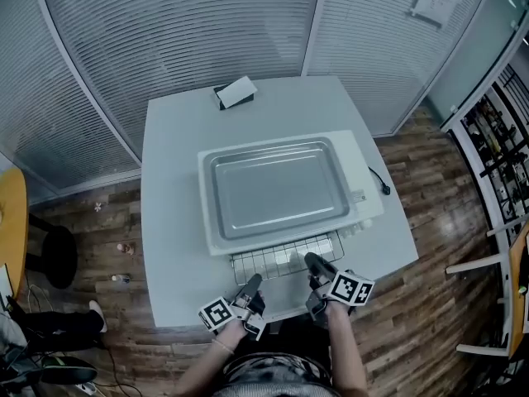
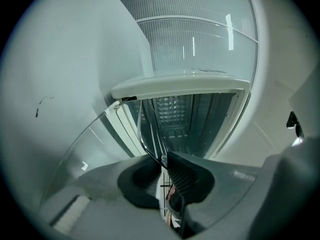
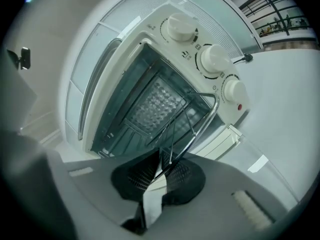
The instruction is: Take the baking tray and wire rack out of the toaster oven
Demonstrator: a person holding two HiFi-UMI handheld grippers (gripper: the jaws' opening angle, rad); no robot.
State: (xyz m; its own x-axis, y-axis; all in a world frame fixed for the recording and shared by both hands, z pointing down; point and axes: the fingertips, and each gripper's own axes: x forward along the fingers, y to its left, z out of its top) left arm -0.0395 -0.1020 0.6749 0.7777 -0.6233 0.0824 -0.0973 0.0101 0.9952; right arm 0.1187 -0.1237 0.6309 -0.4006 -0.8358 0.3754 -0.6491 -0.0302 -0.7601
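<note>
The grey baking tray [image 1: 273, 190] lies flat on top of the white toaster oven [image 1: 368, 190]. Below the oven's front, the wire rack [image 1: 285, 255] sticks partway out of the cavity over the lowered glass door. My left gripper [image 1: 252, 284] is shut on the rack's front edge at its left end. The right gripper [image 1: 316, 263] is shut on the same edge further right. In the left gripper view the jaws [image 2: 164, 161] pinch the rack's wire [image 2: 149, 131], seen edge-on. In the right gripper view the pads [image 3: 165, 166] clamp the rack's rounded corner [image 3: 202, 115] before the dark cavity.
The oven stands on a white table [image 1: 173, 139], with a small dark and white box [image 1: 235, 93] at the table's far edge. Three knobs [image 3: 215, 59] line the oven's right panel, and a cable [image 1: 380, 180] trails off to the right. The glass door [image 2: 85, 154] lies open under the rack.
</note>
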